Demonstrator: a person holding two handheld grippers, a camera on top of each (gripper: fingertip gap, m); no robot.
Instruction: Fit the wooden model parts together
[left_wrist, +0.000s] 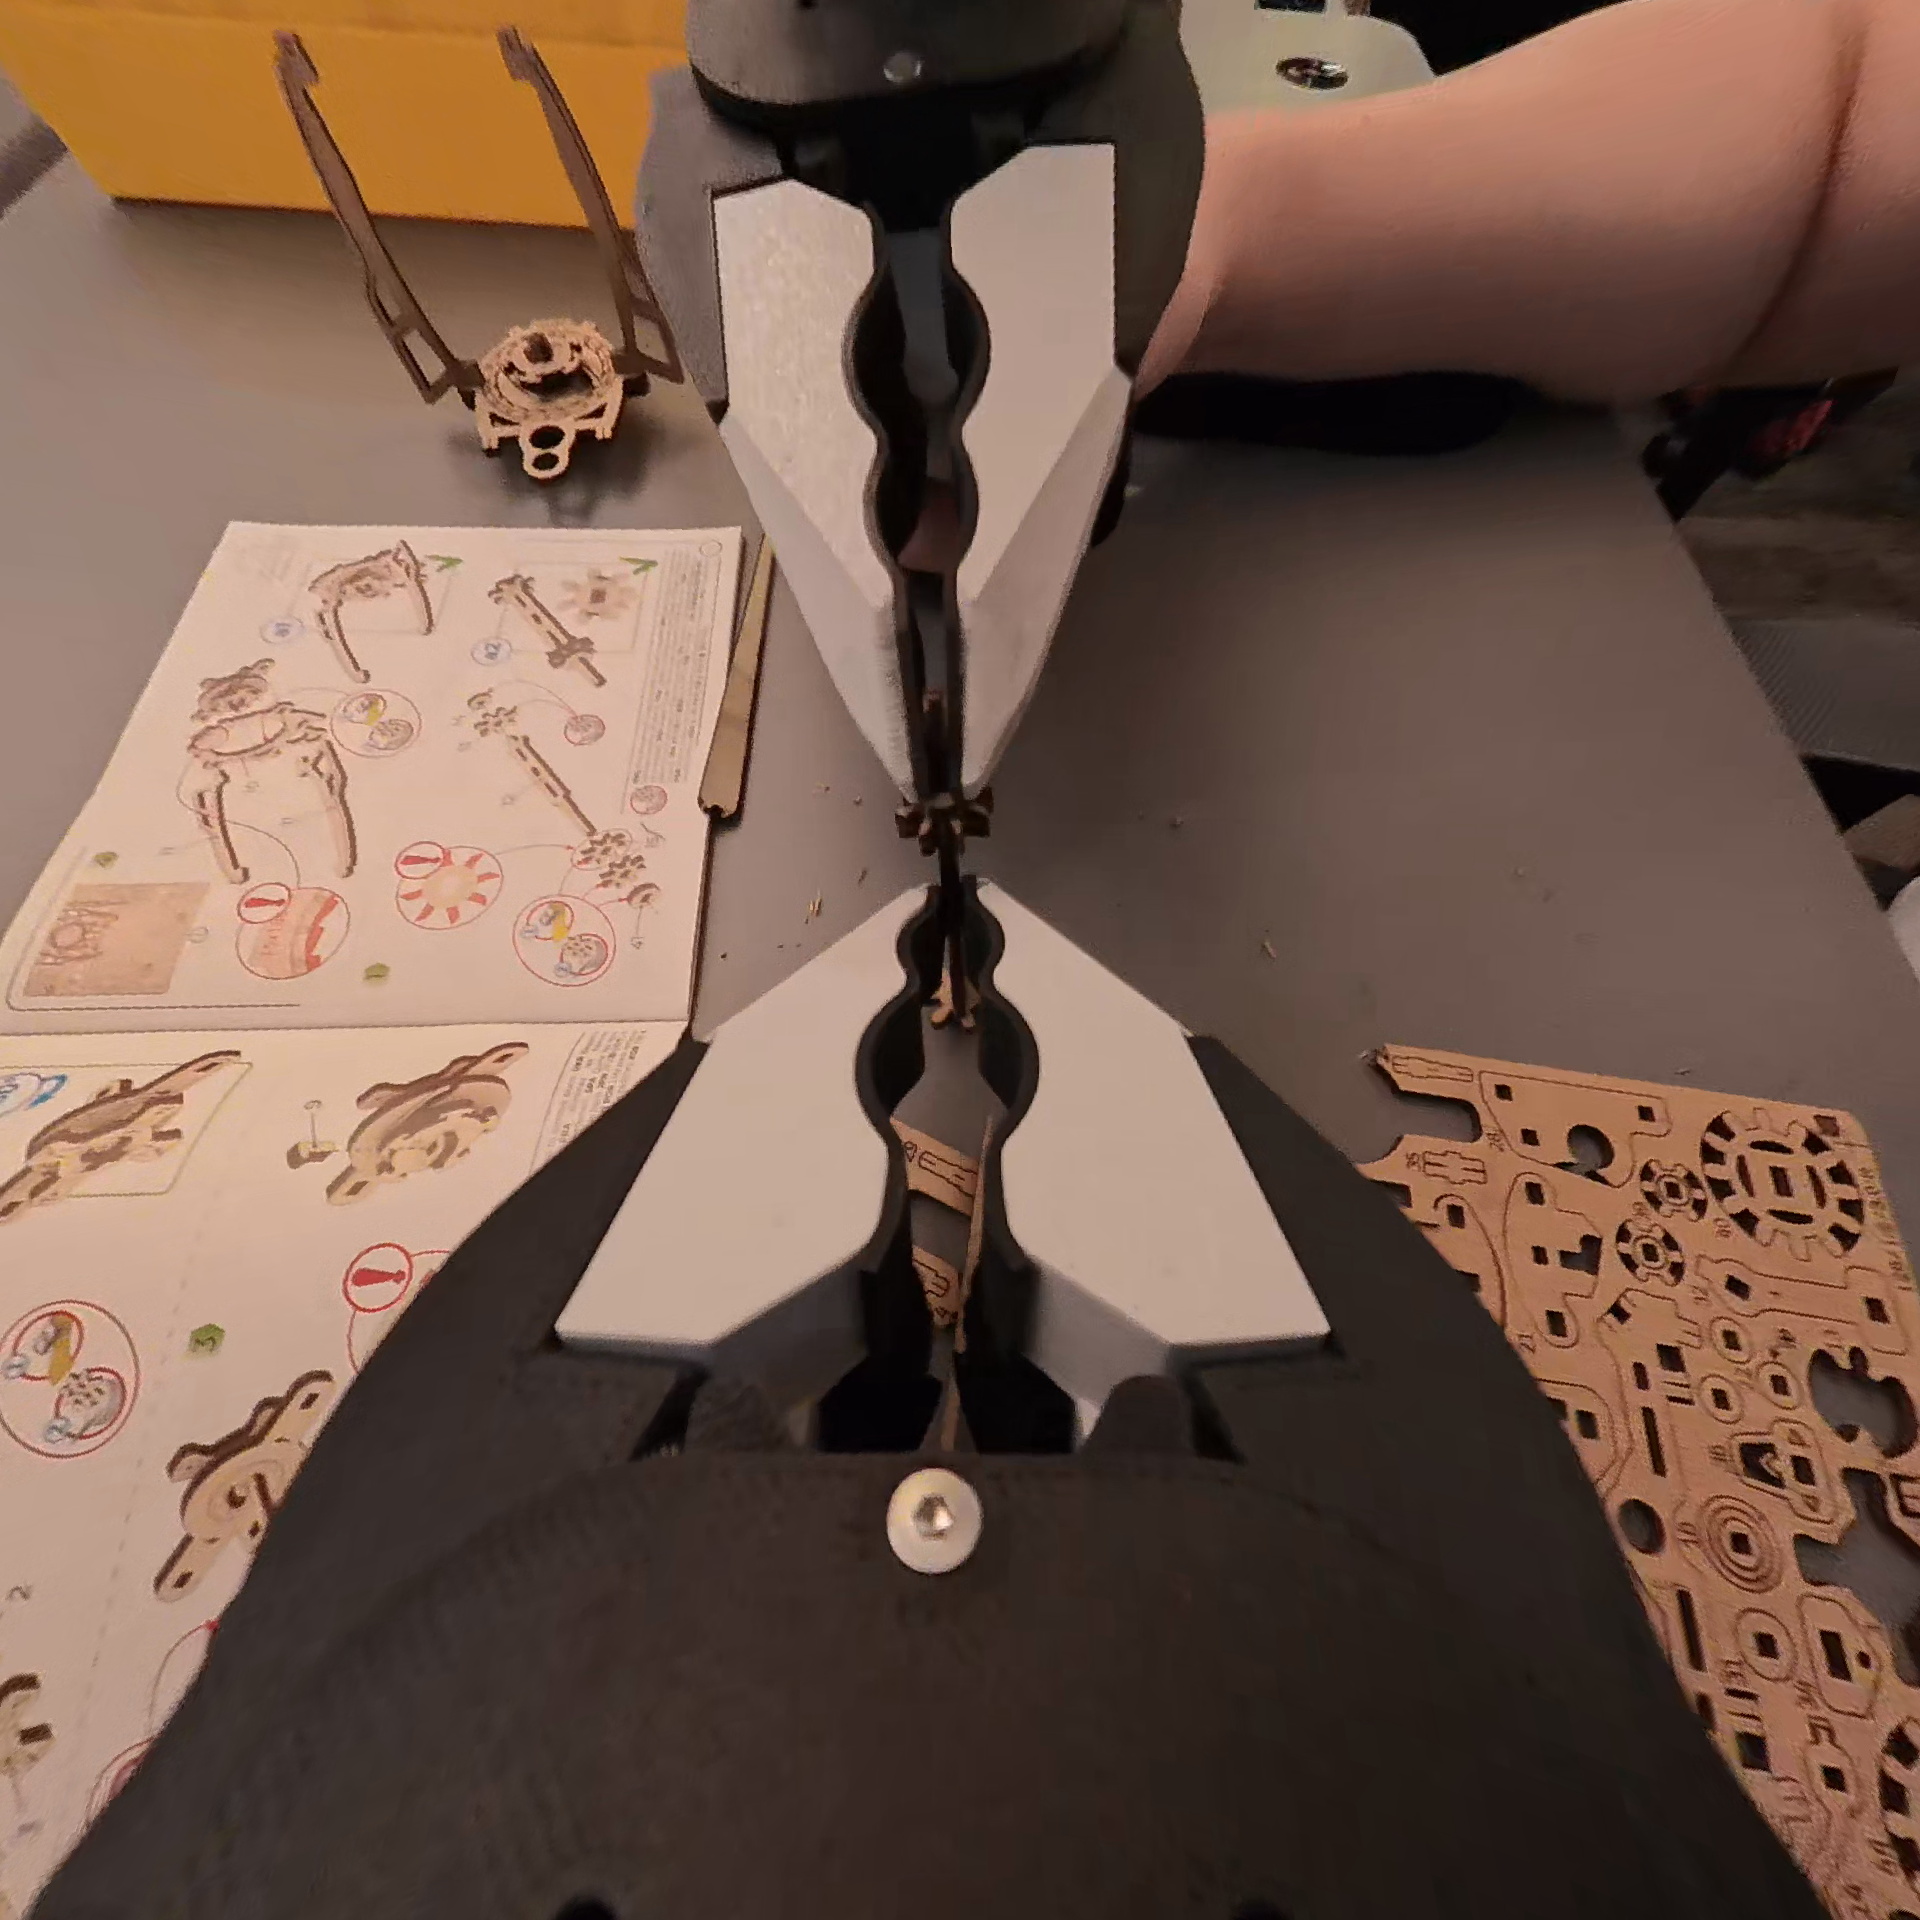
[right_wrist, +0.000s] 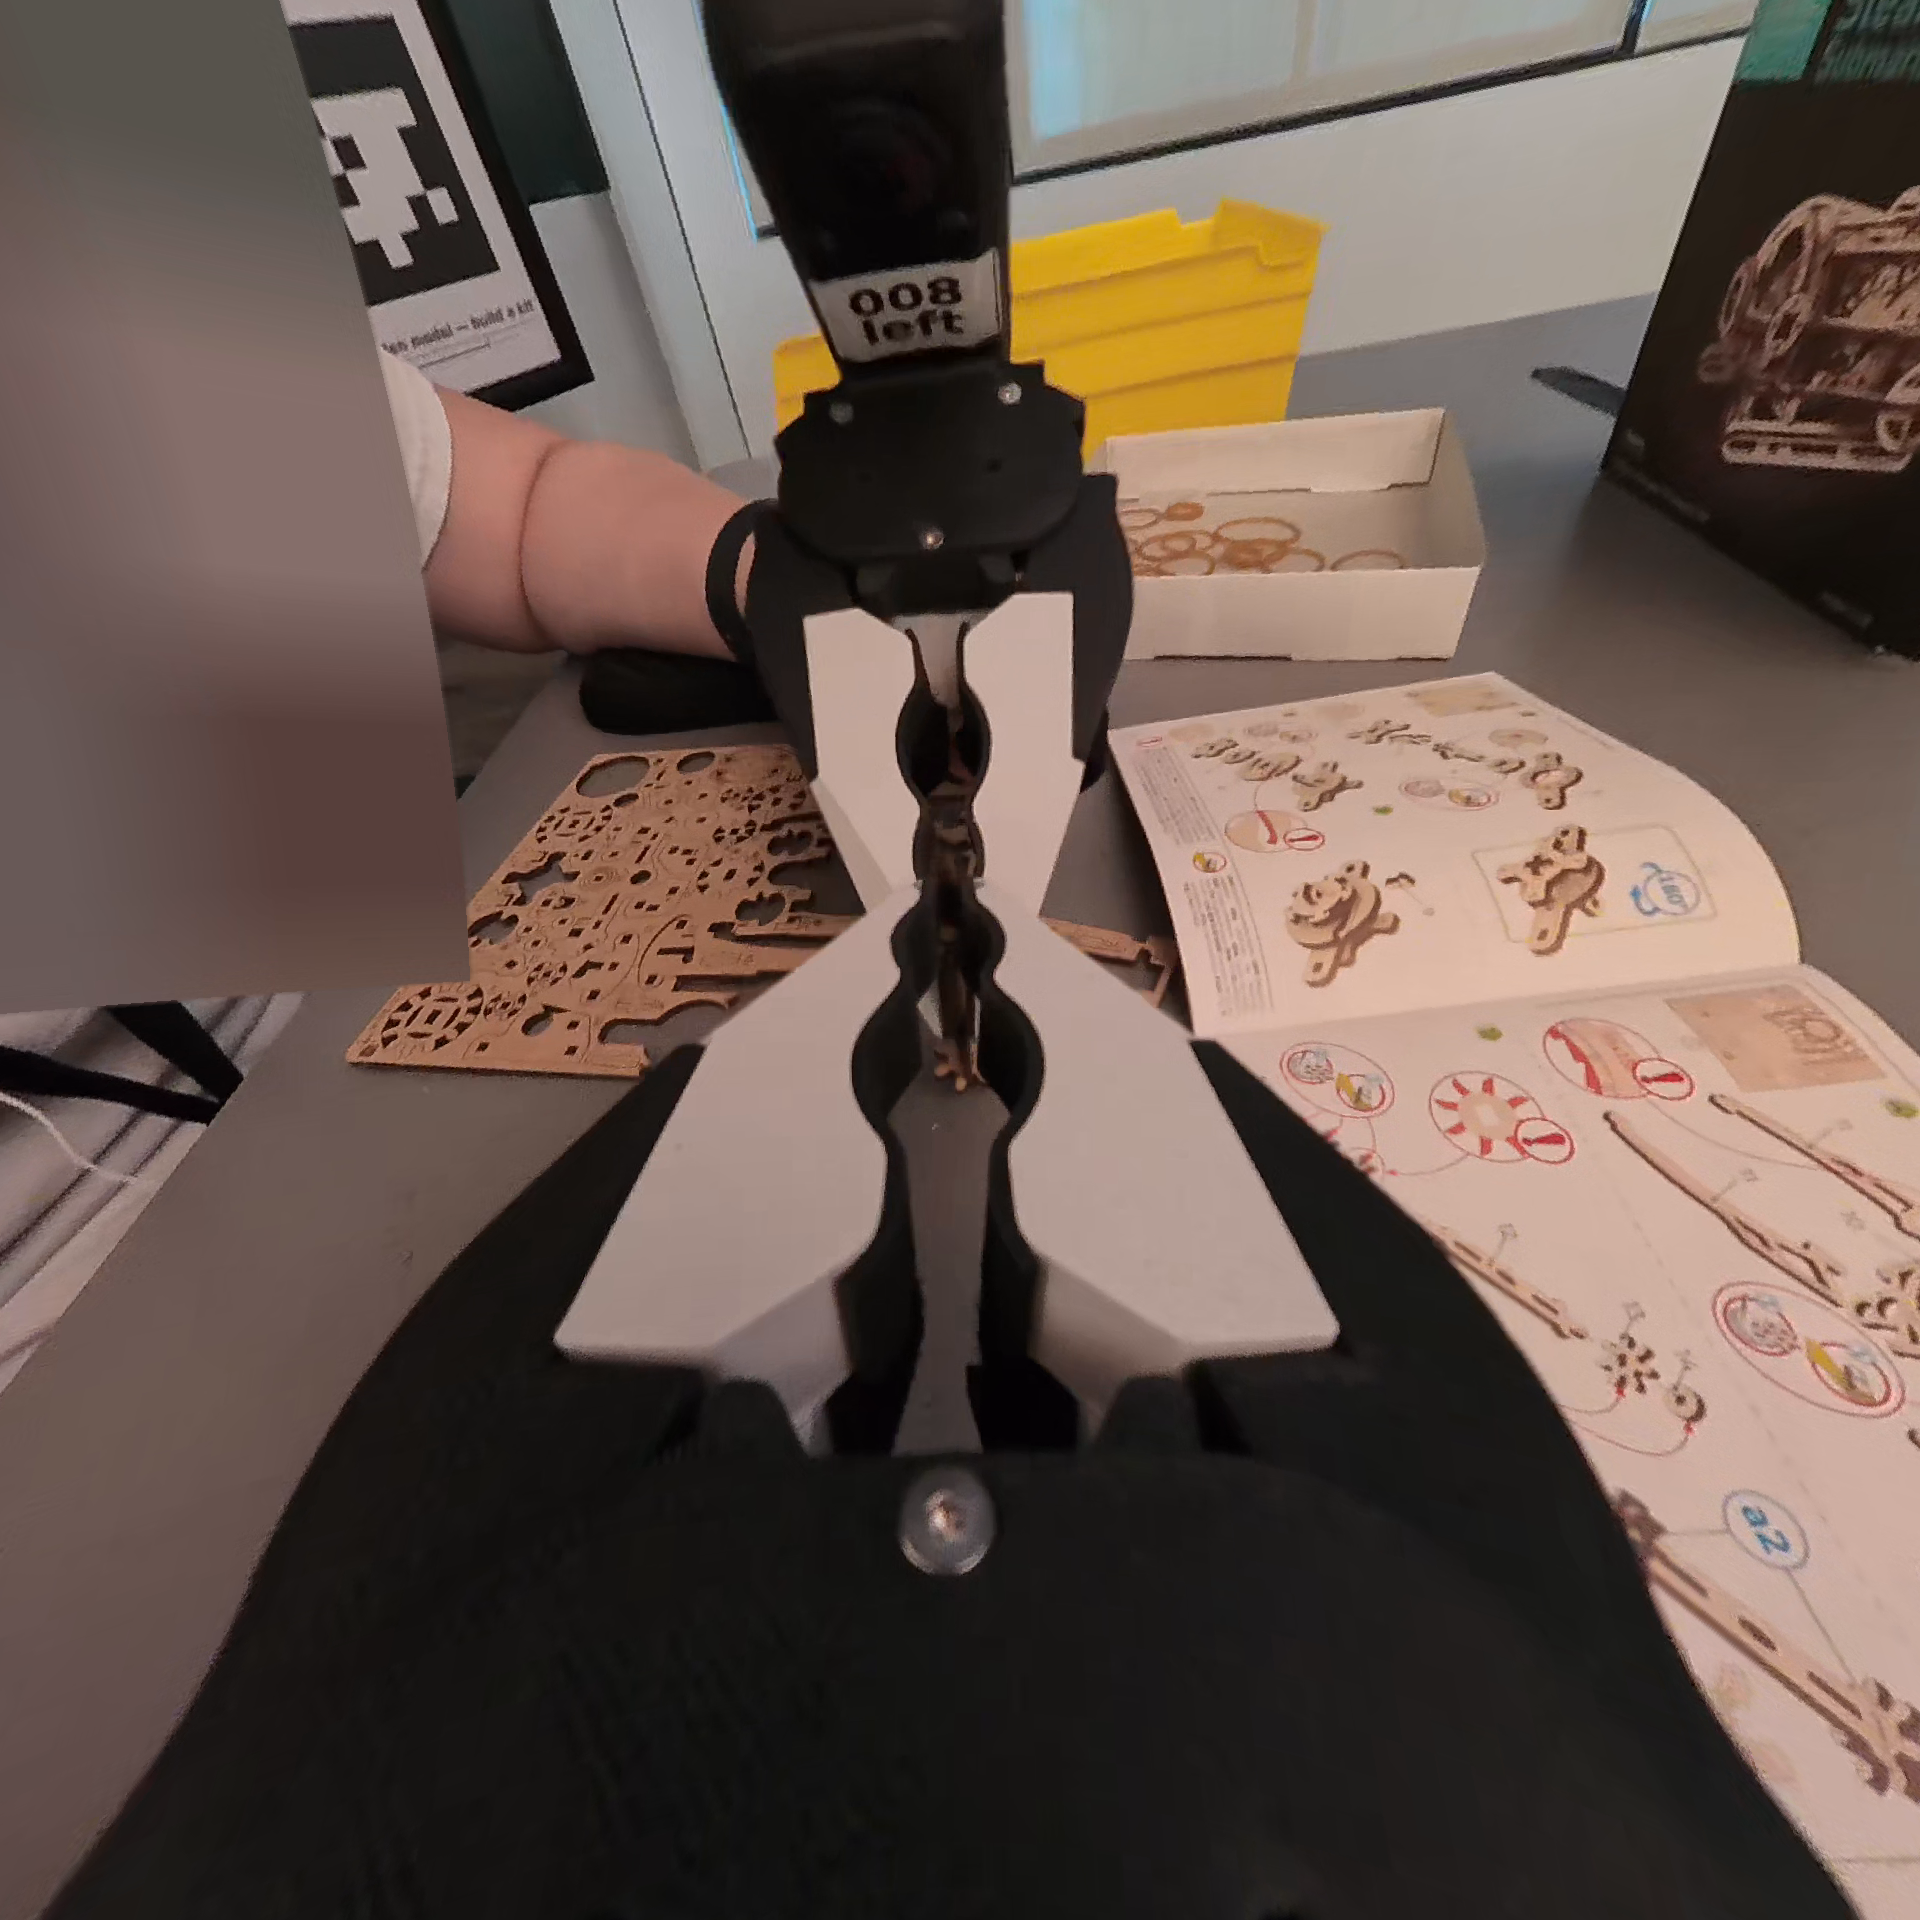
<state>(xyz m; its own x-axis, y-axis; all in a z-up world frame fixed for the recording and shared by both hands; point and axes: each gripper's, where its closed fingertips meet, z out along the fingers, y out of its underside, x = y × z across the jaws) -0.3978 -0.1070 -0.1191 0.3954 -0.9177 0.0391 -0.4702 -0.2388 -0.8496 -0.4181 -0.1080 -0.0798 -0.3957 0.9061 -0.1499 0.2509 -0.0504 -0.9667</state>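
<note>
My two grippers meet tip to tip above the grey table. In the left wrist view my left gripper (left_wrist: 951, 896) comes from the bottom and my right gripper (left_wrist: 940, 795) from the top. Both are shut on a thin wooden shaft (left_wrist: 940, 675) that runs edge-on through both pairs of fingers. A small star-shaped wooden gear (left_wrist: 943, 816) sits on the shaft in the short gap between the tips. In the right wrist view my right gripper (right_wrist: 948, 896) is at the bottom and the shaft (right_wrist: 948, 831) runs into the left gripper (right_wrist: 948, 871). How the parts join is hidden.
An open instruction booklet (left_wrist: 364, 779) lies on the left. A punched wooden part sheet (left_wrist: 1714, 1351) lies on the right. A partly built model with two long arms (left_wrist: 540, 395) stands near a yellow bin (left_wrist: 208, 104). A white box of rubber bands (right_wrist: 1299, 540) and a dark kit box (right_wrist: 1787, 364) stand behind. The tips of both grippers are at nearly the same place.
</note>
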